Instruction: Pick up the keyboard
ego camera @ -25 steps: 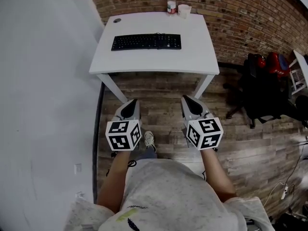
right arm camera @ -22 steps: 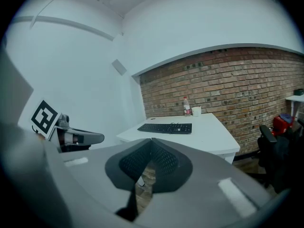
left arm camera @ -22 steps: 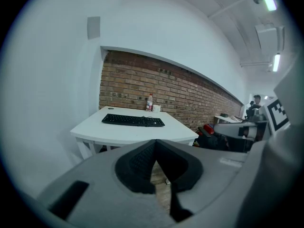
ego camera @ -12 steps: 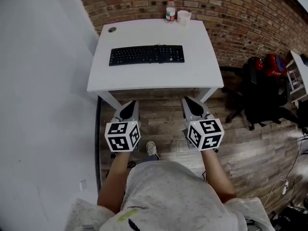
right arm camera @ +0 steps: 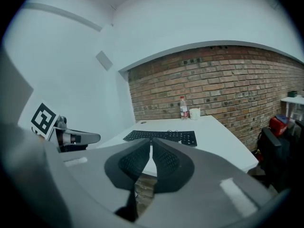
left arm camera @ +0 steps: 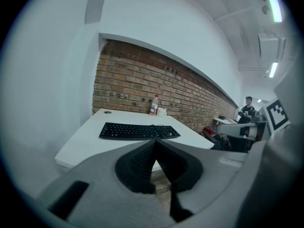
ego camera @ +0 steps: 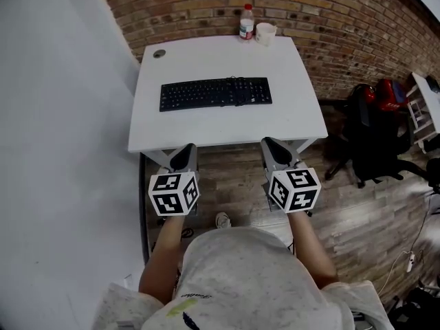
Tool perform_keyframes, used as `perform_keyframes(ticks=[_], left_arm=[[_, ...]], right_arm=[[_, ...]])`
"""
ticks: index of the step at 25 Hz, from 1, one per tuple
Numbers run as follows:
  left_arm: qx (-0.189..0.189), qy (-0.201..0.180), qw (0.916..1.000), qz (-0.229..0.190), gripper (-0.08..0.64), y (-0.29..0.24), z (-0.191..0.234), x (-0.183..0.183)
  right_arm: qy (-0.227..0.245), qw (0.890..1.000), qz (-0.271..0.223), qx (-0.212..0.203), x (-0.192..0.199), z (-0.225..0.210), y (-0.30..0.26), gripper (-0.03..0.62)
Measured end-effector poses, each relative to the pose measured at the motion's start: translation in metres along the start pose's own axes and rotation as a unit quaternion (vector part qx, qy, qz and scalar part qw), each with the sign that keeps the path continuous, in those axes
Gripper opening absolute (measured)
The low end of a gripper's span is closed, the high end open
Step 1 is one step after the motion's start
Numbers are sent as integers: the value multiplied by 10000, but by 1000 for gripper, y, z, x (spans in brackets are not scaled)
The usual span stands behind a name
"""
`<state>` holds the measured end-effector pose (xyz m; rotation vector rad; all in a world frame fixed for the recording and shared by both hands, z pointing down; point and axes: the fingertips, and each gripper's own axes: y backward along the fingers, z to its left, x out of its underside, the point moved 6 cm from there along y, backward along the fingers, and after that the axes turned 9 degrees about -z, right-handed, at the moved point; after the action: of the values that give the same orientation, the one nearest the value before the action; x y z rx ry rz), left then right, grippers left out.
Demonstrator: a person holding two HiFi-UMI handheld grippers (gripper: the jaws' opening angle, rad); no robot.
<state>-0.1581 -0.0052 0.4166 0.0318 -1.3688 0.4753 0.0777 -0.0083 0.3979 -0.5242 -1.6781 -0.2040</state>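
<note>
Head view is showing a white wall (ego camera: 62, 150) running down the left and a brick wall (ego camera: 330, 19) crossing the top, with a plank floor (ego camera: 234, 184) lying open below them. A white table (ego camera: 227, 126) is standing in the corner between the two walls; its left edge is sitting just beside the white wall, while its near and right edges are facing free floor. A black office chair (ego camera: 375, 136) is standing well apart to the right, with its far side being cut off by the frame.

The keyboard (ego camera: 215, 93) is lying flat near the middle of the table, its long side running parallel to the near edge, with bare tabletop showing on every side. Its key legends are coming out too small to read.

The left gripper (ego camera: 183, 155) and the right gripper (ego camera: 273, 150) are hovering side by side at the table's near edge, both well short of the keyboard. The gripper views are showing the left jaws pressed tight together and the right jaws meeting but for a hairline slit, neither pair pinching anything. The cubes are carrying black-and-white squares only, no lettering.

A bottle (ego camera: 246, 23) with a red cap is standing at the back edge, its label too blurred to read, and a white cup (ego camera: 265, 32) is sitting just beside it.
</note>
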Motion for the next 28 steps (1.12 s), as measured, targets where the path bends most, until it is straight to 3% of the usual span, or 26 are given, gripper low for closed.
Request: perform_keyframes(ticks=[17,28], left_arm=[[121,16,9999,78,-8,-57,62,-14],[-138,-27,9998,109,3,-96,92,-19]], right_arm=[[-42,9991,94,400,5,-15,-67,38],[-129,9982,169,558,8,-54,-107,60]])
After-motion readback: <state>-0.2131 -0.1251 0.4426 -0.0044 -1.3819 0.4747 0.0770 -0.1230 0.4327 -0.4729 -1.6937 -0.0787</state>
